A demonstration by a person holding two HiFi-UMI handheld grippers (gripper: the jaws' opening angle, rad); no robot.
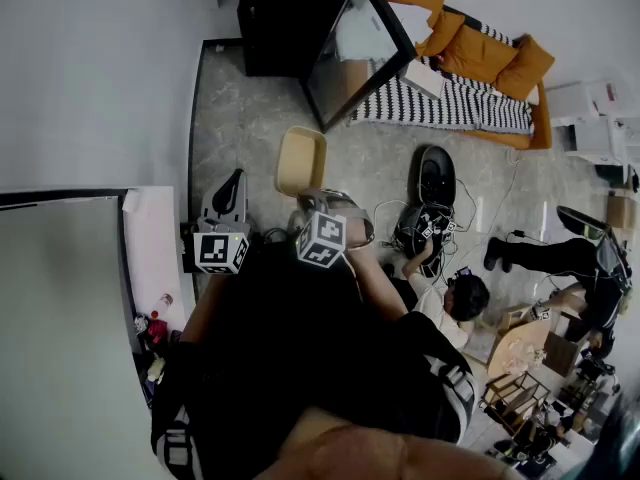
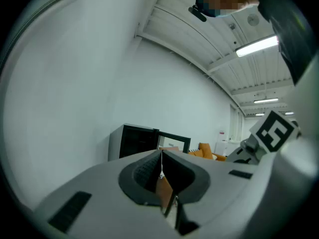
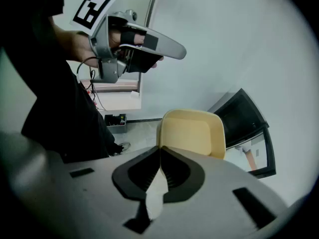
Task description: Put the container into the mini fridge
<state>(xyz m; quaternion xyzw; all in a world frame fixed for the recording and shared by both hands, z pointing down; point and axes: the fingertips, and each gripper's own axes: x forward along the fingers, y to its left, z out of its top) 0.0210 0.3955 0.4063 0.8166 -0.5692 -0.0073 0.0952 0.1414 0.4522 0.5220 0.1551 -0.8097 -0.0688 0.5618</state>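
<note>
The pale yellow container (image 1: 300, 160) hangs tilted above the floor, and my right gripper (image 1: 318, 196) is shut on its near rim. In the right gripper view the container (image 3: 192, 132) stands just past the closed jaws of the right gripper (image 3: 160, 151). The black mini fridge (image 1: 285, 18) stands ahead against the wall, its glass door (image 1: 360, 43) swung open. It also shows as the fridge (image 3: 244, 126) and the fridge (image 2: 133, 141). My left gripper (image 1: 236, 176) is held beside the right one; the left gripper (image 2: 162, 156) is shut and holds nothing.
An orange sofa with a striped cover (image 1: 470, 83) sits right of the fridge. A person (image 1: 455, 303) sits on the floor among cables and black gear (image 1: 436, 178). A grey-white tabletop (image 1: 60, 318) fills the lower left. Wooden furniture (image 1: 525, 353) stands at the lower right.
</note>
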